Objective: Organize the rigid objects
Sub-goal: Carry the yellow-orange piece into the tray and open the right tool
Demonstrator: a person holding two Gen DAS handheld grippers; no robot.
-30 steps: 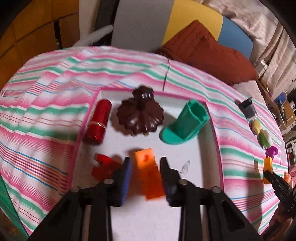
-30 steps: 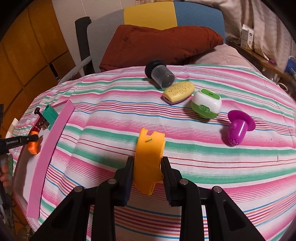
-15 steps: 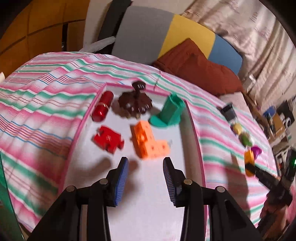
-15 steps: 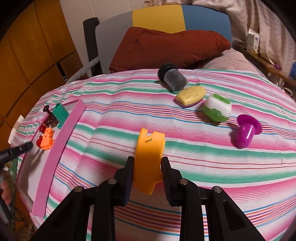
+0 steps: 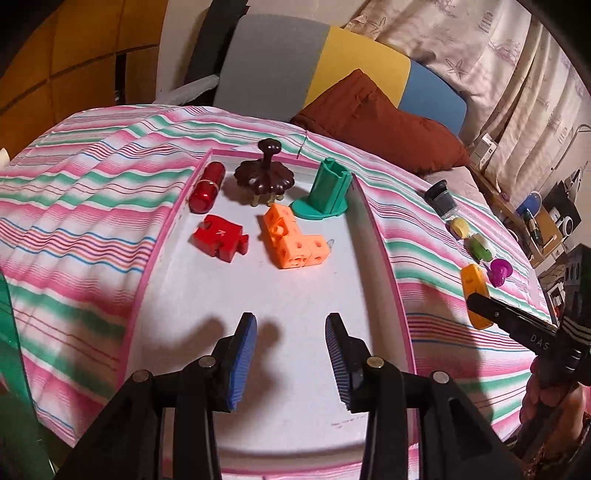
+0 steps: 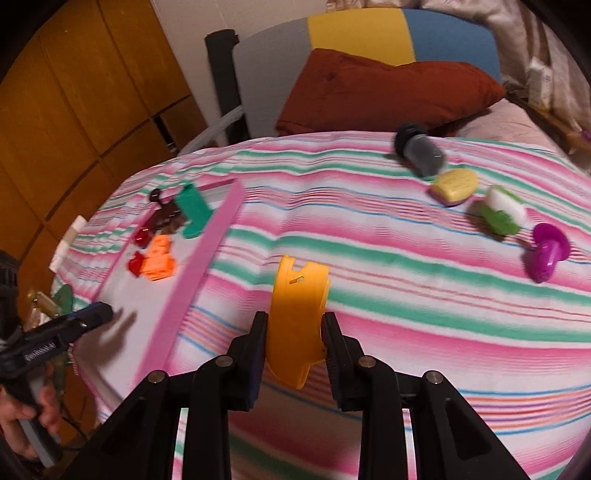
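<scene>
A white tray with a pink rim [image 5: 380, 236] lies on the striped bed. In it are an orange block piece [image 5: 291, 240], a red puzzle piece [image 5: 219, 238], a red cylinder [image 5: 207, 182], a brown spinning-top shape [image 5: 265, 178] and a green holder [image 5: 327, 192]. My left gripper [image 5: 290, 354] is open and empty above the tray's near part. My right gripper [image 6: 295, 343] is shut on a yellow-orange plastic piece [image 6: 297, 310], held above the bedspread right of the tray [image 6: 207, 258]; it also shows in the left wrist view [image 5: 476, 295].
On the bedspread to the right lie a dark jar [image 6: 421, 149], a yellow soap-like piece [image 6: 454, 184], a green-and-white case [image 6: 502, 210] and a purple mushroom-shaped piece [image 6: 546, 251]. A rust pillow [image 6: 384, 92] and a coloured headboard [image 6: 362, 33] stand behind.
My left gripper has let go of the orange block and drawn back and up from it. My right gripper has moved left toward the tray with the yellow-orange piece.
</scene>
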